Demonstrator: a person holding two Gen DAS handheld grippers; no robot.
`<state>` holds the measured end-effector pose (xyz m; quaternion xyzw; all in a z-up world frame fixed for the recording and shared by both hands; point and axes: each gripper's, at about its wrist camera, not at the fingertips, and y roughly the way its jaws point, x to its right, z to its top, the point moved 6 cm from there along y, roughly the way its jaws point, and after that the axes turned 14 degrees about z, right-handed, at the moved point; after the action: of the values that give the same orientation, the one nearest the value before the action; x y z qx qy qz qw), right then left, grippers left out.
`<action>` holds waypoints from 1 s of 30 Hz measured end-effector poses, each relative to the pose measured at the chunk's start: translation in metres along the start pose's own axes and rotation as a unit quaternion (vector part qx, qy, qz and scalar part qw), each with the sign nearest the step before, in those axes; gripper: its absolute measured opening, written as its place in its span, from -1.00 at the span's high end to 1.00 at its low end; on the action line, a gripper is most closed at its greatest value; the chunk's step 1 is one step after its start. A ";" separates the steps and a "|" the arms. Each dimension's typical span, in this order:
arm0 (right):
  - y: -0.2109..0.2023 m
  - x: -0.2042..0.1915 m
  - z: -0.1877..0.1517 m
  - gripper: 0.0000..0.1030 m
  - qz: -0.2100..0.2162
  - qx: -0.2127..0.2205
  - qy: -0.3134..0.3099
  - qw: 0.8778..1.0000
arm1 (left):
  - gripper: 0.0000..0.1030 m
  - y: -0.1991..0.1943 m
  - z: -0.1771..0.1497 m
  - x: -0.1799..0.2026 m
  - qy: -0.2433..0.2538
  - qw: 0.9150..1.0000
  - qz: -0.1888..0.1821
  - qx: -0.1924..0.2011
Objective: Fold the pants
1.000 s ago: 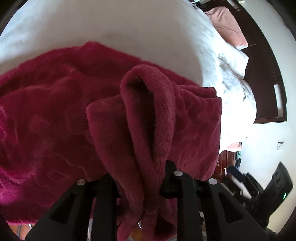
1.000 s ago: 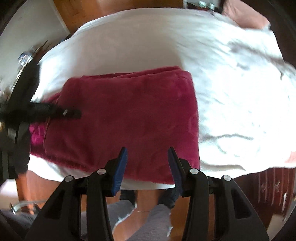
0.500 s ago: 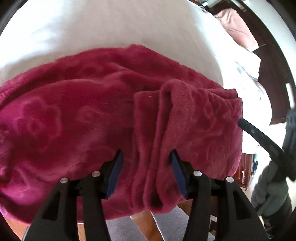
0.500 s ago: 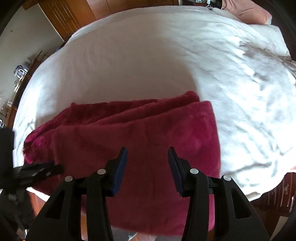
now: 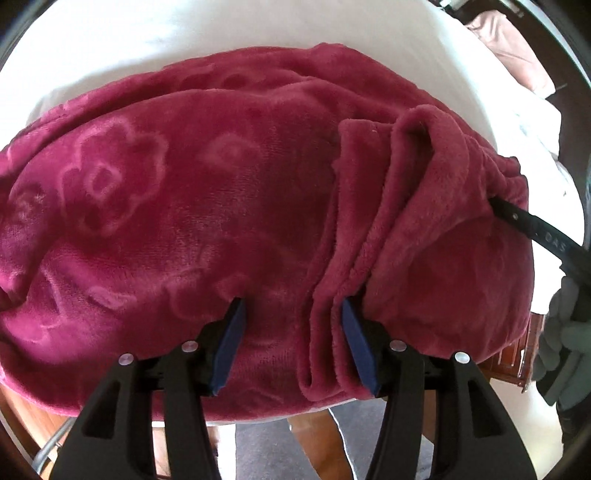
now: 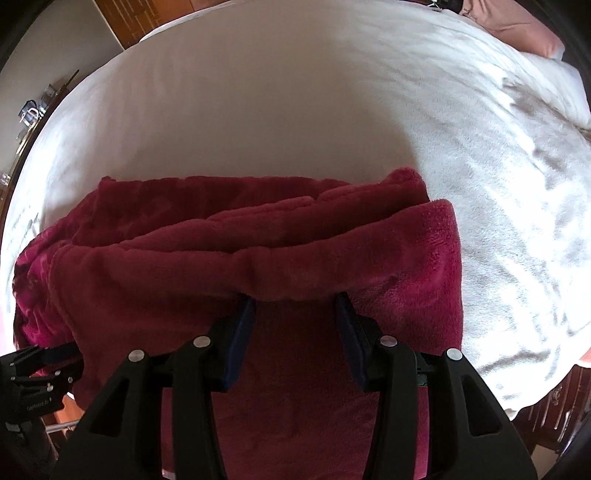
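The pants [image 5: 221,206] are plush crimson fleece with a pressed flower pattern, lying folded at the near edge of a white bed. My left gripper [image 5: 291,314] is open, its blue pads astride a bunched fold of the fabric, not clamped on it. In the right wrist view the pants [image 6: 258,258] lie in stacked layers. My right gripper [image 6: 295,310] is open, its tips tucked under the raised edge of the top layer. The right gripper's finger [image 5: 532,229] shows in the left wrist view, poking into the pants' right end. The left gripper [image 6: 40,365] shows at the lower left.
The white bedsheet [image 6: 295,110] spreads far beyond the pants, rumpled at the right. A pink pillow [image 6: 517,26] lies at the far right corner. Wooden floor and furniture [image 6: 147,14] lie beyond the bed. A grey-gloved hand [image 5: 565,343] holds the right gripper.
My left gripper let go of the bunched fold it held a second ago and now stands open. My right gripper moved forward over the pants and under the top layer's edge.
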<state>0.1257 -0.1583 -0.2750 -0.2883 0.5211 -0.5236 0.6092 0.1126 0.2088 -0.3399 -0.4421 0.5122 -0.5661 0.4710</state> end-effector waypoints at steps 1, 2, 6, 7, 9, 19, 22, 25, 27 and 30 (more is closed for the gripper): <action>-0.005 -0.003 0.000 0.09 0.001 0.003 -0.003 1.000 | -0.07 -0.002 0.000 -0.001 -0.002 1.000 0.000 0.001; -0.010 -0.006 -0.001 0.09 0.006 0.007 -0.004 1.000 | -0.07 -0.004 -0.001 -0.003 -0.003 1.000 0.000 0.003; -0.027 -0.032 -0.005 0.09 0.033 0.024 -0.015 0.999 | -0.04 -0.018 0.001 -0.015 -0.021 1.000 -0.004 0.015; -0.027 -0.042 -0.006 0.09 0.043 0.022 -0.020 0.999 | -0.04 -0.022 0.002 -0.019 -0.027 0.999 -0.006 0.018; -0.026 -0.062 -0.007 0.09 0.060 0.018 -0.031 0.998 | -0.04 -0.031 -0.001 -0.032 -0.037 0.999 -0.011 0.024; 0.019 -0.132 0.007 0.08 0.073 -0.012 -0.092 0.993 | -0.19 -0.059 -0.019 -0.108 -0.098 0.994 0.004 0.046; 0.037 -0.131 0.011 0.08 0.057 -0.026 -0.090 0.994 | -0.19 -0.067 -0.023 -0.145 -0.134 0.990 0.015 0.050; 0.052 -0.127 0.012 0.08 0.045 -0.037 -0.088 0.994 | -0.19 -0.074 -0.025 -0.184 -0.169 0.983 0.031 0.058; 0.057 -0.127 0.012 0.08 0.039 -0.042 -0.093 0.994 | -0.19 -0.078 -0.028 -0.206 -0.194 0.978 0.038 0.063; 0.063 -0.126 0.011 0.06 0.030 -0.048 -0.098 0.994 | -0.19 -0.080 -0.034 -0.235 -0.229 0.970 0.044 0.065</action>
<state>0.1692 -0.0242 -0.2860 -0.3514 0.4916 -0.4487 0.6584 0.1117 0.4483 -0.2672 -0.5056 0.3721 -0.4608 0.6274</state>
